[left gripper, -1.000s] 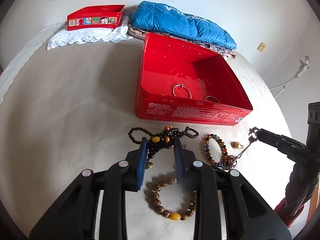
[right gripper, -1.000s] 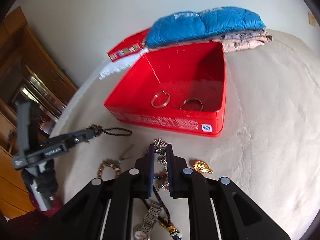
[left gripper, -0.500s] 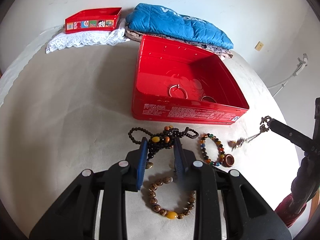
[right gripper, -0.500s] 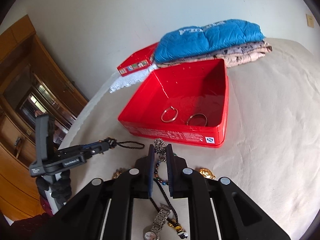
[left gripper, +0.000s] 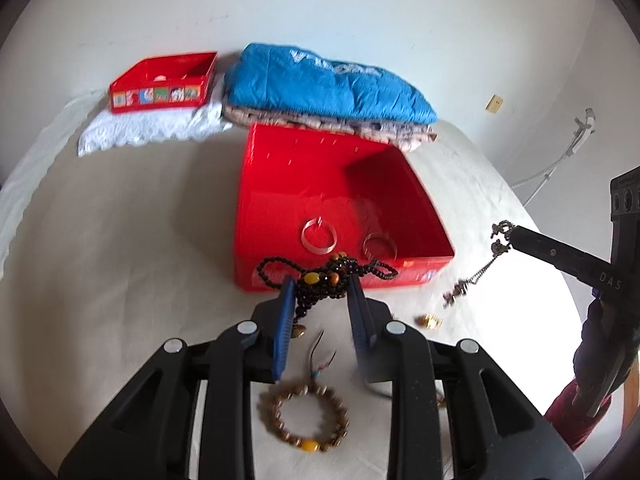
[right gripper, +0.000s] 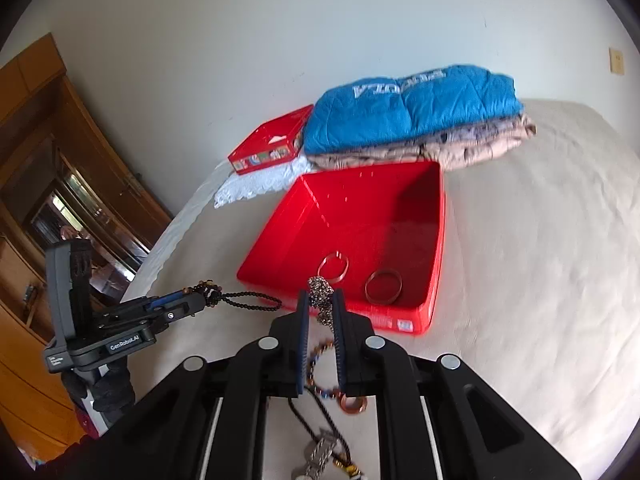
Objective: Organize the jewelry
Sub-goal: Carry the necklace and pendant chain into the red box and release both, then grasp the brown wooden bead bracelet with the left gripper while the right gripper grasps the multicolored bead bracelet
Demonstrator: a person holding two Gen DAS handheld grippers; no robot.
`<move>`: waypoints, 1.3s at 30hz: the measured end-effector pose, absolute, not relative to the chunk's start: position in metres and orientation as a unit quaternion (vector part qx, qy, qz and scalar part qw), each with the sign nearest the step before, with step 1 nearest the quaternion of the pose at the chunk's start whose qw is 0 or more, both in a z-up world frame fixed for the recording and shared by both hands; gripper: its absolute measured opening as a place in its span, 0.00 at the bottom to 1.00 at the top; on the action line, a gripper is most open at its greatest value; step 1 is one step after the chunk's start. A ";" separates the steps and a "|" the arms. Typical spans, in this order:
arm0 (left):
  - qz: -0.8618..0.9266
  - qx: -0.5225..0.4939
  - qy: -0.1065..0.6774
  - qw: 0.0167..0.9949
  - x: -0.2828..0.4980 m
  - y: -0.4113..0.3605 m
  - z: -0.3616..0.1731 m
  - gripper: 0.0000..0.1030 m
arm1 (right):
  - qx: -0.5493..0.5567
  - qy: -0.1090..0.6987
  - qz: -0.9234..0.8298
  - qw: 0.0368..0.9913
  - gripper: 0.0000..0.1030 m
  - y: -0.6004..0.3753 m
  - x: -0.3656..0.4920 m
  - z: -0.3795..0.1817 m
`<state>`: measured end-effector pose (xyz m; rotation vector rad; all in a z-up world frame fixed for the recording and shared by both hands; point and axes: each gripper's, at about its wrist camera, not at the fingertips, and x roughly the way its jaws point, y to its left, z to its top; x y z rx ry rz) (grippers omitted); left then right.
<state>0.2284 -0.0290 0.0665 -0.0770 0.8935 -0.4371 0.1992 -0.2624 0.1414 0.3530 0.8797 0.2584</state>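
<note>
Each black plastic gripper (left gripper: 322, 300) has blue pads, silver round screws, white lettering; apparently a dark glove (right gripper: 110, 394).

Count: two red open-topped boxes, one large (left gripper: 340, 184) and one small (left gripper: 164, 84); two metal bangles (left gripper: 319, 235) (left gripper: 379, 245) inside the large box; one dark beaded necklace (left gripper: 324, 276); one tan beaded bracelet (left gripper: 304, 420); one silver chain (right gripper: 321, 300); two black two-finger grippers (left gripper: 322, 312) (right gripper: 320, 336).

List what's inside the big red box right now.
Two metal bangles lie on the floor of the big red box, near its front wall. Otherwise bare; the front wall and the raised jewelry hide the nearest strip.
</note>
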 end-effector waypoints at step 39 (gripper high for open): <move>-0.149 0.010 0.459 0.876 0.301 -0.071 0.026 0.47 | 0.147 0.478 0.055 0.864 0.28 -0.269 0.285 0.081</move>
